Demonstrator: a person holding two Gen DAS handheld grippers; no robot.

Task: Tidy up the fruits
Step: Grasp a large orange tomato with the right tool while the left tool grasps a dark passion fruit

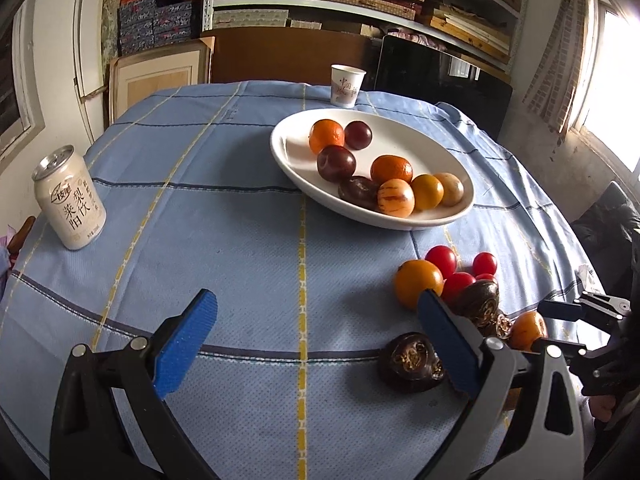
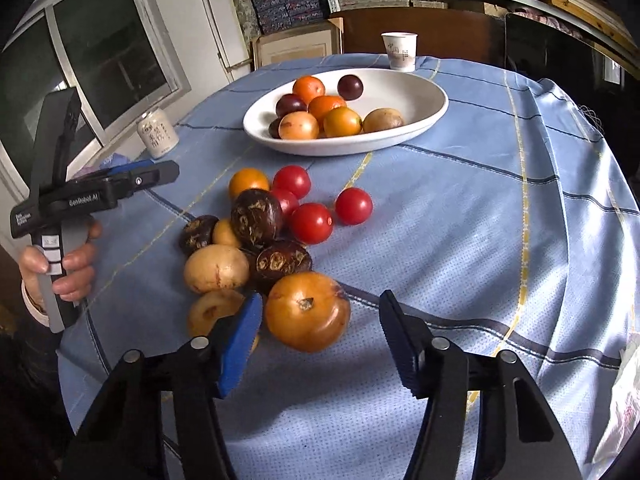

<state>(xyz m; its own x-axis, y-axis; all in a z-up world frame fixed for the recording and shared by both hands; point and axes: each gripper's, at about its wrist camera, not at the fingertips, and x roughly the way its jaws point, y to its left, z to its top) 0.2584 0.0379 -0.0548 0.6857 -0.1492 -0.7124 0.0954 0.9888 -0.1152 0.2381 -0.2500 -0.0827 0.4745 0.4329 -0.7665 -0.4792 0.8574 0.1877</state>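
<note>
Both claws gape empty: the right gripper (image 2: 320,320) brackets the big orange fruit (image 2: 307,311) for pickup toward the bowl (image 2: 420,120) at twelve o'clock, the left gripper (image 1: 316,320) waits.

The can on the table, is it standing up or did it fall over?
Standing up. The can sits on its base on the blue tablecloth, silver top facing up, leaning only from the fisheye lens.

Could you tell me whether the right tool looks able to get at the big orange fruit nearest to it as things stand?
Probably yes. The right tool is open, with the big orange fruit just ahead between its fingers. A tan fruit crowds the left finger, but nothing covers the target.
</note>
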